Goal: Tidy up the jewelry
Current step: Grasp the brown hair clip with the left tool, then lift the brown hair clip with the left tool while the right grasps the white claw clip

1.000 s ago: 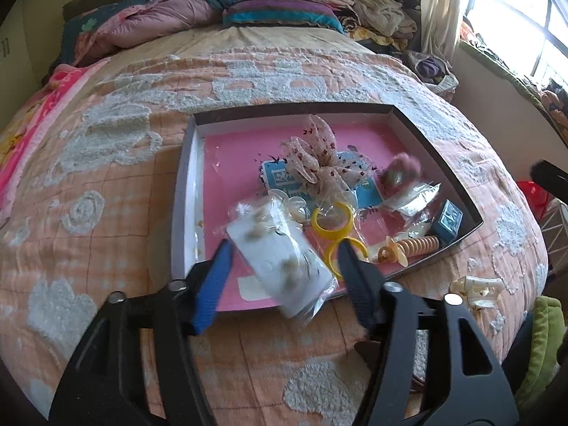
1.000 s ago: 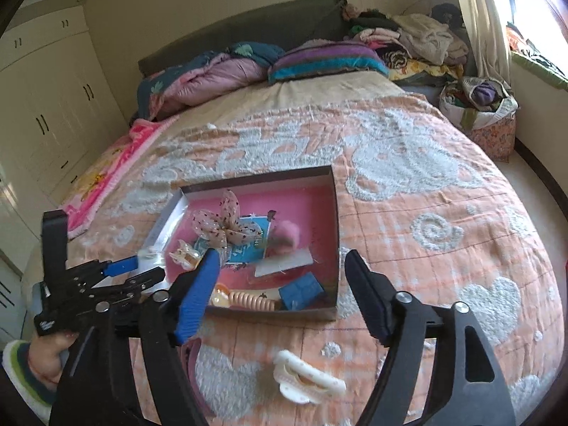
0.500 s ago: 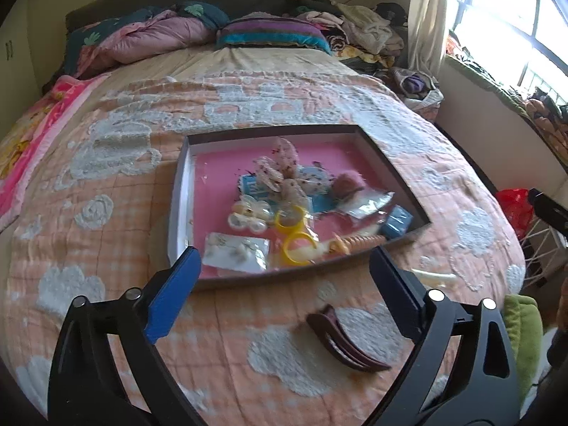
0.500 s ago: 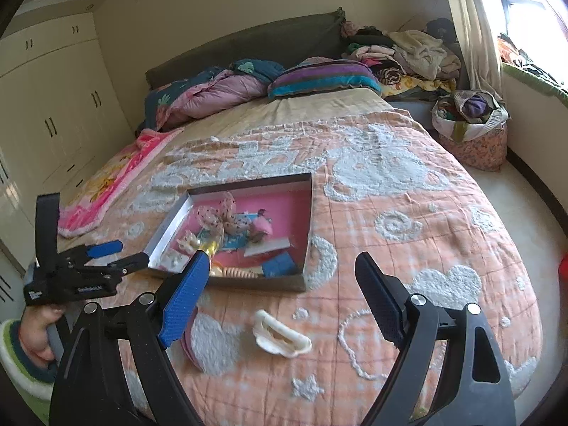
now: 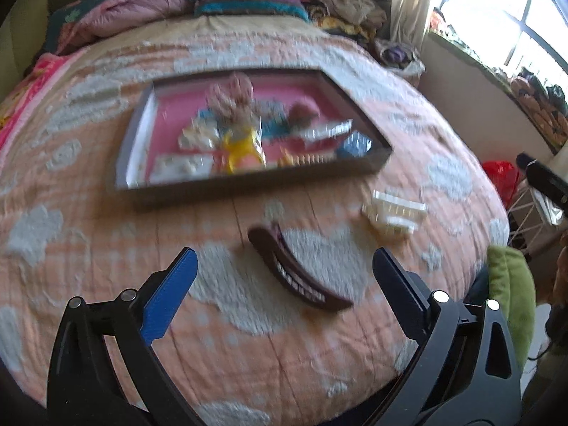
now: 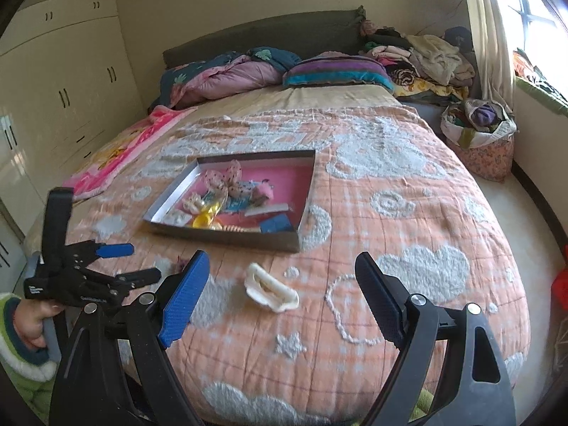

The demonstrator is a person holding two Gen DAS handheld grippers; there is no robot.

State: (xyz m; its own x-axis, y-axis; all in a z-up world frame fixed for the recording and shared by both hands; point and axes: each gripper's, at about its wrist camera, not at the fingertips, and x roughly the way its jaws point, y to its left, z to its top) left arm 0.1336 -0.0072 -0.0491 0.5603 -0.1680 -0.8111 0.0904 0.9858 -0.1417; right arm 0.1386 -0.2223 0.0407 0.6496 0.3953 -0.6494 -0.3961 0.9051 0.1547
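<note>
- We've pulled the left gripper [image 5: 282, 266] back from the tray [image 5: 248, 181]; jaws spread over the brown clip [image 5: 298, 269].
- Right gripper [image 6: 282, 273] spread, empty, white clip [image 6: 271, 287] between its fingers.

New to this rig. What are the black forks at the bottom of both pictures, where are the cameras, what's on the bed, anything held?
No robot here: a person holds one hand-held tool with two-finger tongs in each hand. Each picture comes from a fisheye camera on one tool, looking forward along its fingers. The left tongs and the right tongs both stand open and empty. In the right view the left tool and the hand gripping it also show. On the peach quilted bedspread lies a shallow dark-rimmed box with a pink floor holding assorted hair accessories and trinkets. Outside it lie a dark brown curved hair clip in front of the left tongs, and a cream claw clip in front of the right tongs.
</note>
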